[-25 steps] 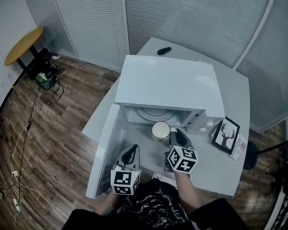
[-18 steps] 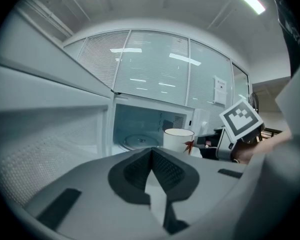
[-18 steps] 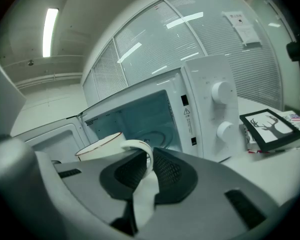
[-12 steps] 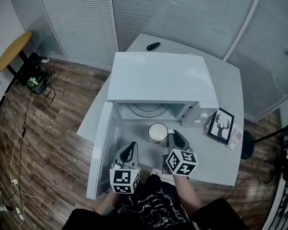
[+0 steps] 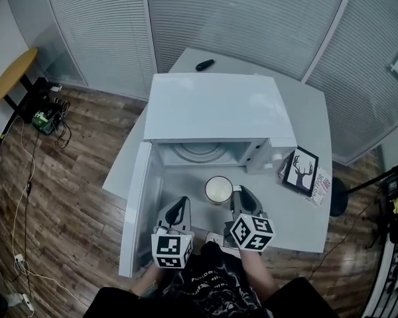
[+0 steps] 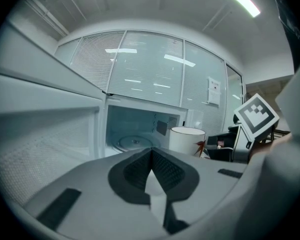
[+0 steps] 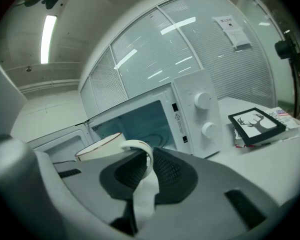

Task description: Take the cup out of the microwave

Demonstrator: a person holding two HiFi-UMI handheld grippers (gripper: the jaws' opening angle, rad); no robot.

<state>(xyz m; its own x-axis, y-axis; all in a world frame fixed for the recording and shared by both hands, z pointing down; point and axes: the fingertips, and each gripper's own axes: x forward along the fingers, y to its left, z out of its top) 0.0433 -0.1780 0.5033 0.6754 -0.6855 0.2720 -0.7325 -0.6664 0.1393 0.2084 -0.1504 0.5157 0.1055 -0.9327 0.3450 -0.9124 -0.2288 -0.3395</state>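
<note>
White cup (image 5: 219, 189) is pinched by its handle in my right claw (image 5: 241, 196), jaws nearly closed on it. It has come from the microwave (image 5: 215, 108) mouth to just in front of it, so it's out. My left claw (image 5: 179, 212) is closed, empty.

wears a dark top (image 5: 209, 283) with a pale scribbled print. in each hand, a pale grey tool: left gripper (image 5: 180, 204), right gripper (image 5: 241, 192), both tapering to rounded noses. dark ribbed pads (image 6: 132, 170) set in black hollows, small black slots on the grey shells. white cubes, left cube (image 5: 172, 252) and right cube (image 5: 252, 233), printed with black square markers.
</note>
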